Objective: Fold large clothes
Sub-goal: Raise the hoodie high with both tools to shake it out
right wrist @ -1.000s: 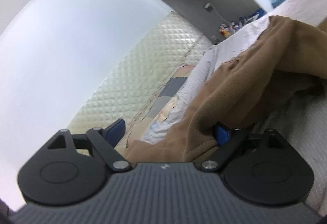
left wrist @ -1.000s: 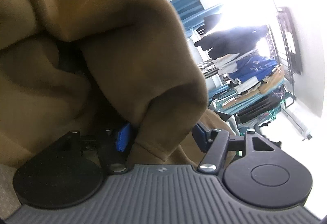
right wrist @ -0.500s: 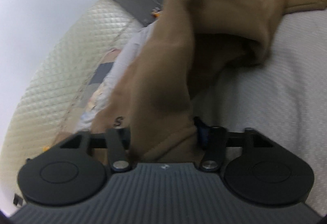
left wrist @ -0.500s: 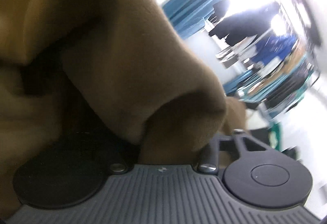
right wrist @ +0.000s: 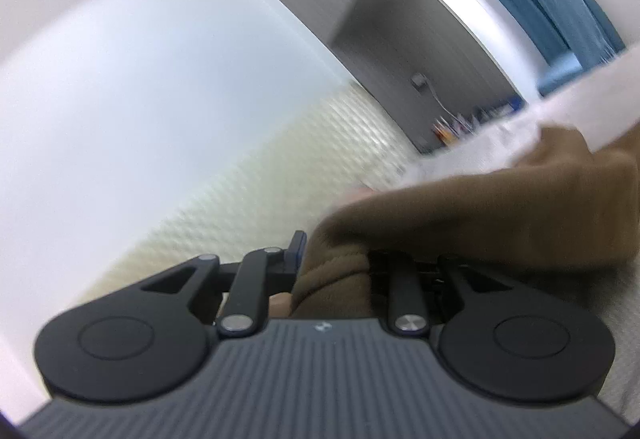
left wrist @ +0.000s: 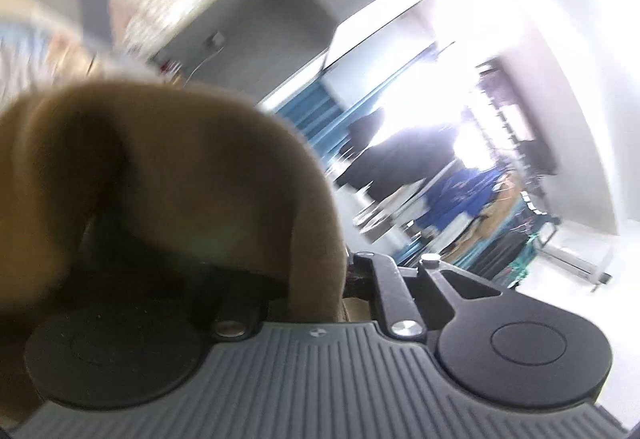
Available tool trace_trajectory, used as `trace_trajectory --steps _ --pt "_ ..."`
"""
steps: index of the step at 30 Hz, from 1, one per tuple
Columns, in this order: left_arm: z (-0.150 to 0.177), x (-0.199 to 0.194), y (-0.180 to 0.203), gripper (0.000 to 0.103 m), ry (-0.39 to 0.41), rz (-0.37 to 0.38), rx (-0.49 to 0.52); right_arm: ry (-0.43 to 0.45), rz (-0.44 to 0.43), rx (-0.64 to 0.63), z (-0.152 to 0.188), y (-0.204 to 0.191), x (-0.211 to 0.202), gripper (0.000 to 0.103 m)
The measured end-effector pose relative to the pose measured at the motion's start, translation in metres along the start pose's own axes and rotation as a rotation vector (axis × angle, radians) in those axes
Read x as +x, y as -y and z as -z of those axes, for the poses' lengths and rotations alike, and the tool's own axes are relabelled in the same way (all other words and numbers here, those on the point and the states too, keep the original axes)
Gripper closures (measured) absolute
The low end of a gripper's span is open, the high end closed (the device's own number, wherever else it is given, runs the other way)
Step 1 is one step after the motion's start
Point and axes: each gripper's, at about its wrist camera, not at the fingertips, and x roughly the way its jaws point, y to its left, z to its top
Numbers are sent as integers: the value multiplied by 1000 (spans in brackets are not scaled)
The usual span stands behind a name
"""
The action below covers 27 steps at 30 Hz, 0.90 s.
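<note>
Since the frames half a second earlier, both wrist views have swung upward: the left view now takes in more of the room, and the right view has turned from the bed cover toward the wall and quilted headboard (right wrist: 256,191).

Left gripper (left wrist: 316,279): fingers closed together on a fold of the brown garment (left wrist: 192,175). The cloth rises from between the fingers and bulges up and over the left finger, hiding it. A blurred clothes rack (left wrist: 480,207) stands well beyond the right finger.

Right gripper (right wrist: 332,271): fingers clamped on a thick hem of the brown garment (right wrist: 480,211). A blue pad (right wrist: 297,245) shows on the left finger, touching the cloth. From the fingers the garment runs out to the right, over the right finger, toward the white bed cover (right wrist: 600,323) beside it.
</note>
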Motion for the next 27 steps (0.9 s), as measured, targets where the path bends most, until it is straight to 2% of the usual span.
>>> trace_trajectory --steps 6,12,13,17,24,27 --pt "-30 -47 50 89 120 77 44 65 -46 -92 -28 -82 -34 77" --pt "-99 -70 147 89 198 135 120 149 -62 -182 -80 -166 -50 79" --pt "-113 -72 179 89 211 147 125 165 -56 -203 -88 -179 -49 79" --pt "-178 -94 258 89 251 152 185 218 -56 -285 -131 -240 -49 79" --pt "-266 -96 382 88 294 183 332 339 -77 -391 -211 -334 -63 80" --pt "-289 -84 414 88 296 183 359 375 -63 -446 -236 -356 -67 80"
